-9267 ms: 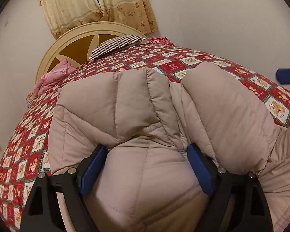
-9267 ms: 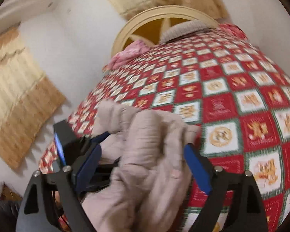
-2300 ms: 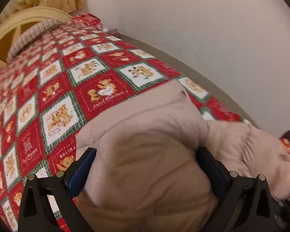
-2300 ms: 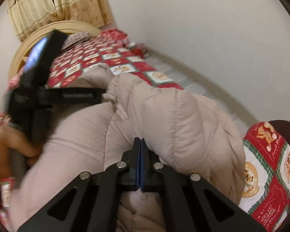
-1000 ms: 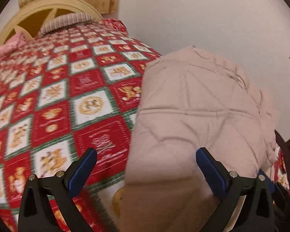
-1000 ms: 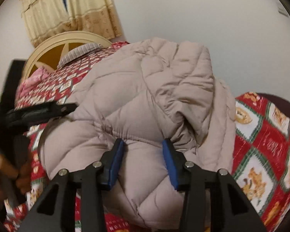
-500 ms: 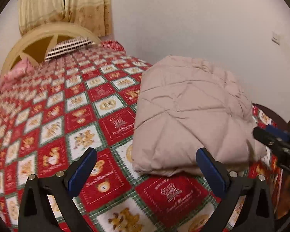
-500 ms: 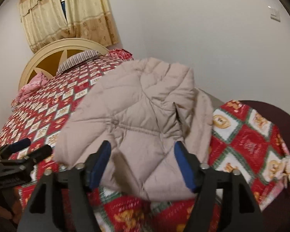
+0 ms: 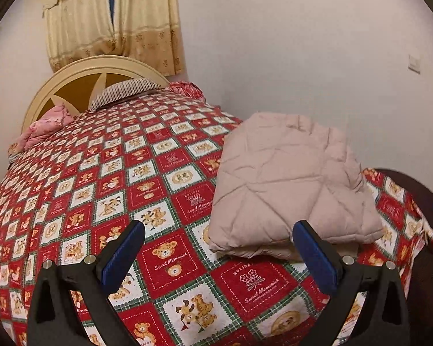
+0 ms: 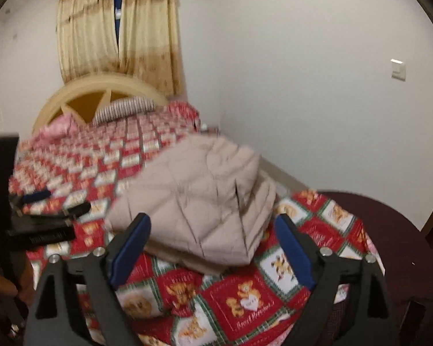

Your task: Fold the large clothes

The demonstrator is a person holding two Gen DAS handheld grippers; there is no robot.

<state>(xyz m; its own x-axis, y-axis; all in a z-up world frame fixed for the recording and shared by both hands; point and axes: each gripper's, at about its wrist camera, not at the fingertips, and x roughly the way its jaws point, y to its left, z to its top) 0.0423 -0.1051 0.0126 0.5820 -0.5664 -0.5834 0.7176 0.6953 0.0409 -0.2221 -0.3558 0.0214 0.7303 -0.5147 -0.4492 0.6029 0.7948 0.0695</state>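
A beige quilted puffer jacket (image 9: pixel 288 184) lies folded into a thick rectangle on the red patchwork bedspread (image 9: pixel 124 178), near the bed's foot on the wall side. It also shows in the right wrist view (image 10: pixel 199 199). My left gripper (image 9: pixel 216 250) is open and empty, held above the bedspread in front of the jacket. My right gripper (image 10: pixel 213 245) is open and empty, just short of the jacket's near edge. The left gripper also shows at the left of the right wrist view (image 10: pixel 54 204).
A cream headboard (image 9: pixel 95 72) with a striped pillow (image 9: pixel 124 92) and a pink bundle (image 9: pixel 43 129) stands at the far end. A white wall (image 9: pixel 303 57) runs along the bed's right side. A dark footboard (image 10: pixel 389 230) curves at the right.
Both grippers have let go of the jacket and pulled back from it. The jacket now lies folded and still on the bed. The right gripper has opened wide.
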